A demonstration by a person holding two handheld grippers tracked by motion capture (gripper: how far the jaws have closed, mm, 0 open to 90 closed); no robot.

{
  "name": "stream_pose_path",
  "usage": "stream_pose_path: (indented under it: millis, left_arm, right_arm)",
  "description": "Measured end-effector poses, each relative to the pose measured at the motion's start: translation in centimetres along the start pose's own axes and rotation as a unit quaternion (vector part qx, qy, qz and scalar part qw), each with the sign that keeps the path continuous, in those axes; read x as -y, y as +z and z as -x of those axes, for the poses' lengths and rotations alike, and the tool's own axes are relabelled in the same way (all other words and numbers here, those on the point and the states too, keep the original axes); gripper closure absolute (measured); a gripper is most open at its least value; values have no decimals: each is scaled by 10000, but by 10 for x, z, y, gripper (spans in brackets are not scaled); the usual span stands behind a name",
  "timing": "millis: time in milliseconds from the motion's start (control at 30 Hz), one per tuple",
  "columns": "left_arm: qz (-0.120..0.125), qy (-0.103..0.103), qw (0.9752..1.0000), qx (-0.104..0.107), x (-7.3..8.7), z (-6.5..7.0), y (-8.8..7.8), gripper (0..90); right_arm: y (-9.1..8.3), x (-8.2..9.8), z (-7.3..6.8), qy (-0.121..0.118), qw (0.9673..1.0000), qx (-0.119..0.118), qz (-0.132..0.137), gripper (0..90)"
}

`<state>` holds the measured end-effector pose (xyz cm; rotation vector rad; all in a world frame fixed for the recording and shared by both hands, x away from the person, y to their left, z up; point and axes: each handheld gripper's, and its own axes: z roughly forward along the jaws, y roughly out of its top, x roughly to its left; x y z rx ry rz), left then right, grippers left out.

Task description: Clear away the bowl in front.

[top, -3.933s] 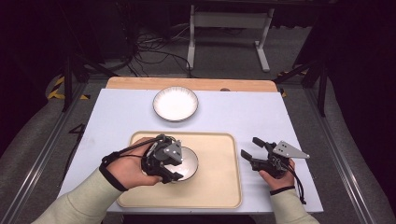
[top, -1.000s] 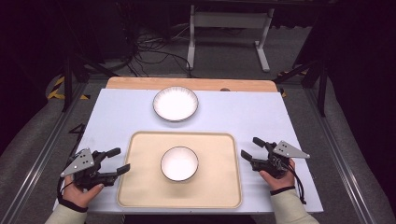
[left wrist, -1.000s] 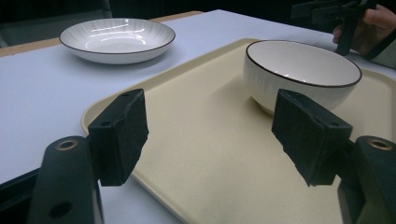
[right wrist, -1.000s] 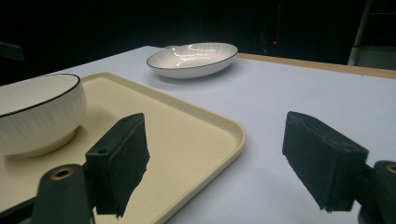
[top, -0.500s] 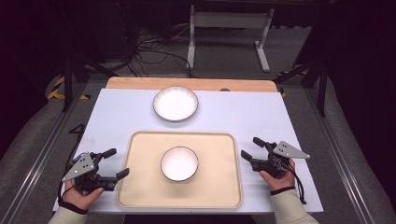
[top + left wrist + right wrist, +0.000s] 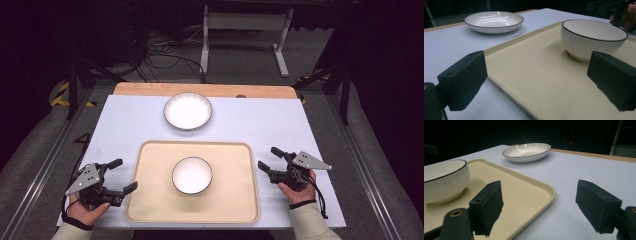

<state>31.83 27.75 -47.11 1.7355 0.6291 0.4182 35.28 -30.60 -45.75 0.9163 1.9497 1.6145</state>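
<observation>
The left gripper point(image 6: 121, 176), whose jaws have just been opening, stands wide and empty at the tray's point(image 6: 150, 210) left edge; the right gripper point(image 6: 269, 159) gapes empty beside the tray's right edge. Between them the bowl point(image 6: 192, 175) sits mid-tray, apart from both. Beyond lies the plate point(image 6: 187, 111).

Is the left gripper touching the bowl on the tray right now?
Apart. In the high view the left gripper sits open off the tray's left edge, with bare tray between it and the bowl.

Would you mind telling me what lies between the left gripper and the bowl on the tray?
Only the tray's rim and bare beige floor separate the left gripper from the bowl, per the high view.
</observation>
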Motion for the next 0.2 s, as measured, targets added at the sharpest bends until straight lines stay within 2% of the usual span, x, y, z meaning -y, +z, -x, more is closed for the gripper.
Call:
stream_pose_path:
  millis: [200]
  left_arm:
    - [14, 68, 10000, -23, 0, -1, -1, 48]
  right_arm:
    - [0, 0, 0, 13, 10000, 6, 2, 223]
